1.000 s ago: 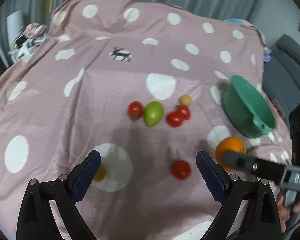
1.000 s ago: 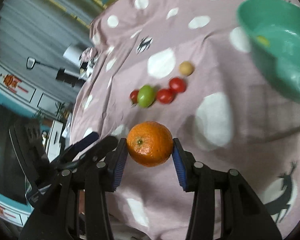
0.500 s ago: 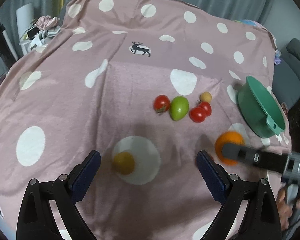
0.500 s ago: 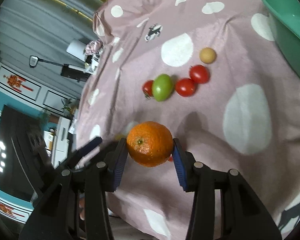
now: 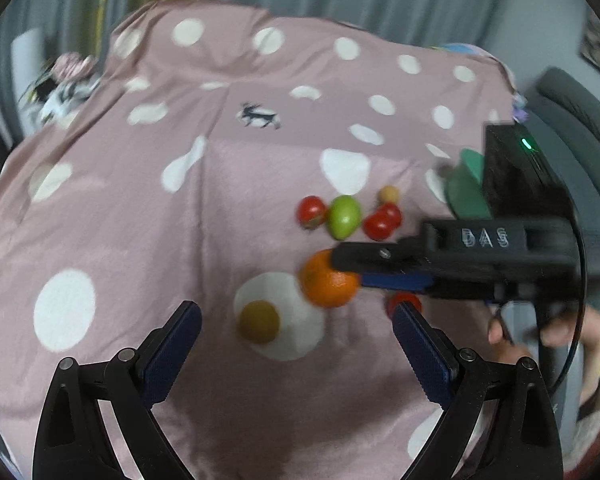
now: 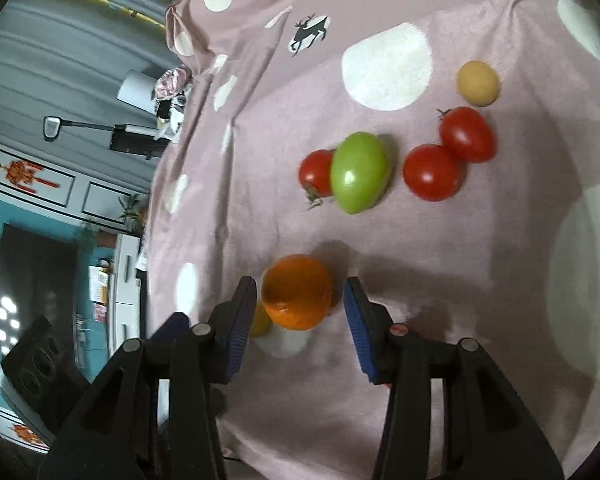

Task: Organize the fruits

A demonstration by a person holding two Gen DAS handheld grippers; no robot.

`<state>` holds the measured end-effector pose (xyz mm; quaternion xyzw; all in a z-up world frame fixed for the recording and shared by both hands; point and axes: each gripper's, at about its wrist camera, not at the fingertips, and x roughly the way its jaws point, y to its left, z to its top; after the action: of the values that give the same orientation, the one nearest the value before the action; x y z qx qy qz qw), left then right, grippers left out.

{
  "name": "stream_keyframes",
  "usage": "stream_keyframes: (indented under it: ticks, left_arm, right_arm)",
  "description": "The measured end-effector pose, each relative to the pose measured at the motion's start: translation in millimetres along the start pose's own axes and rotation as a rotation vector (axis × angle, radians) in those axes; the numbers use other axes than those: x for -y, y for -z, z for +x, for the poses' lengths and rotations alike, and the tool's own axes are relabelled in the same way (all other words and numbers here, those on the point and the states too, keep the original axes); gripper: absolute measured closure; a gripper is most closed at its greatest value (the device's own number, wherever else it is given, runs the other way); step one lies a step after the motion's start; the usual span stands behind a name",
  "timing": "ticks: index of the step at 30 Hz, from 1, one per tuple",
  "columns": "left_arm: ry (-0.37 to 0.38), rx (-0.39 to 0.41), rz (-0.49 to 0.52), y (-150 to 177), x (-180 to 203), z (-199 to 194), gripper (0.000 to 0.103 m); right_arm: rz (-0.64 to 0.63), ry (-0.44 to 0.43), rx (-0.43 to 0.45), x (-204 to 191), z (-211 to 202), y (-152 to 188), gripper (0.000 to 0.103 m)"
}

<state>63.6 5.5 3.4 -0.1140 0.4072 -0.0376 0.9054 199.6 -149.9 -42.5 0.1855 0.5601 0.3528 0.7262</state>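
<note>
Right claw point(image 6: 300, 300) (marked "DAS") straddles the orange point(image 6: 296, 292), pads not gripping; left claw point(image 5: 296, 314) spread wide.

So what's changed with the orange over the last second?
The right gripper carried the orange away from the green bowl toward the tomato cluster; its pads now stand clear of it. The left gripper stayed open and empty.

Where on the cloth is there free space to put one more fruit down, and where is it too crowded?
Free: the wide cloth left of the tomatoes, below the deer print. Crowded: around the orange, the yellow fruit and the right gripper, toward the green bowl.
</note>
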Motion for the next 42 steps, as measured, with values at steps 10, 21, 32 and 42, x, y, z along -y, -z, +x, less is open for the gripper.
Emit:
stream_keyframes:
  ticks: [10, 21, 32, 42]
  left_arm:
    - [0.088, 0.04, 0.125, -3, 16, 14, 0.007]
    - [0.045, -0.056, 0.032, -6, -13, 45, 0.044]
    - [0.062, -0.08, 0.104, -2, 0, 49, 0.059]
    - [0.061, 0.017, 0.105, -8, 21, 24, 0.059]
  right_arm:
    - [-0.003, 0.027, -0.024, 0, 1, -2, 0.056]
    - [-0.039, -0.034, -0.086, -17, 27, -1, 0.056]
    - [-0.103, 0.043, -0.109, -26, 36, -1, 0.06]
    - [-0.137, 0.018, -0.029, -34, -2, 0, 0.061]
